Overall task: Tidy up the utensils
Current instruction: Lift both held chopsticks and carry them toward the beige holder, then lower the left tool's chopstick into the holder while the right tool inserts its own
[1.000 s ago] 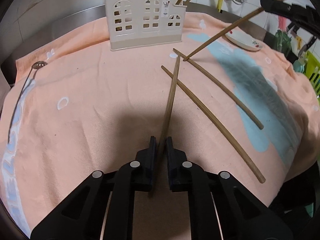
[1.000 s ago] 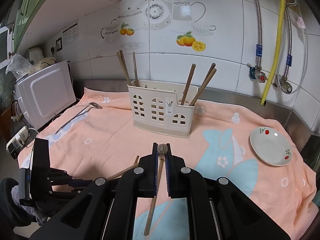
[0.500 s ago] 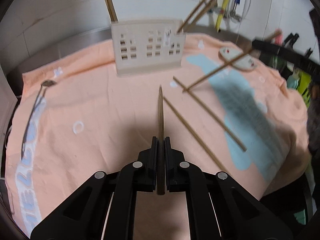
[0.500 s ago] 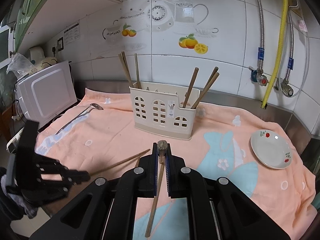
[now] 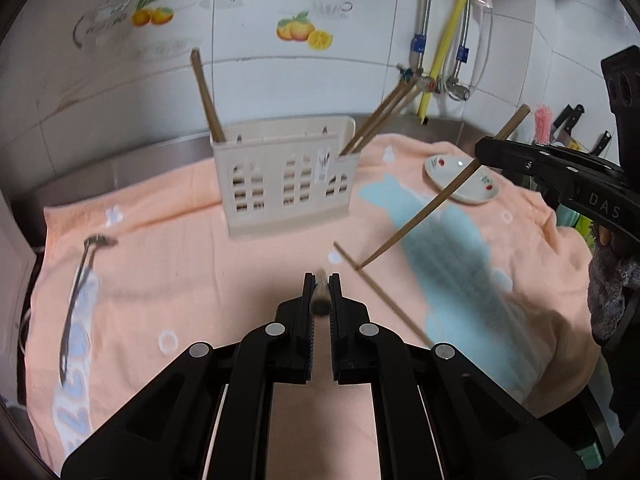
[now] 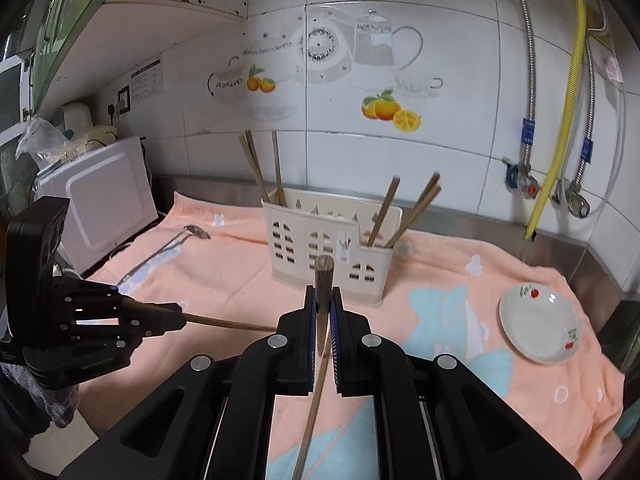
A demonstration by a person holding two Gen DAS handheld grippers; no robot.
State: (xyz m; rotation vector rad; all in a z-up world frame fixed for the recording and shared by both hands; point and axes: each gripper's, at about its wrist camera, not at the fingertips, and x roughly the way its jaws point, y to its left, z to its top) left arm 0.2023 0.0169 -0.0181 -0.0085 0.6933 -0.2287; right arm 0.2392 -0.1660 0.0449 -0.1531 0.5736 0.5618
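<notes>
A cream utensil holder (image 5: 286,182) (image 6: 326,248) stands on the peach towel (image 5: 200,280) with several wooden chopsticks upright in it. My left gripper (image 5: 321,280) is shut on a chopstick (image 5: 320,300) seen end-on, lifted above the towel; from the right wrist view that chopstick (image 6: 228,324) sticks out level. My right gripper (image 6: 323,292) is shut on another chopstick (image 6: 322,280), held slanting with its tip low; it also shows in the left wrist view (image 5: 436,200). One loose chopstick (image 5: 380,292) lies on the towel.
A metal ladle (image 5: 78,280) (image 6: 168,246) lies on the towel's left side. A small white dish (image 5: 460,178) (image 6: 540,320) sits at the right. A microwave (image 6: 100,196) stands at the left, pipes and taps (image 6: 560,184) on the tiled wall behind.
My left gripper has lifted its chopstick off the towel and tilted up, so the chopstick now points straight ahead. My right gripper has held its chopstick and risen slightly.
</notes>
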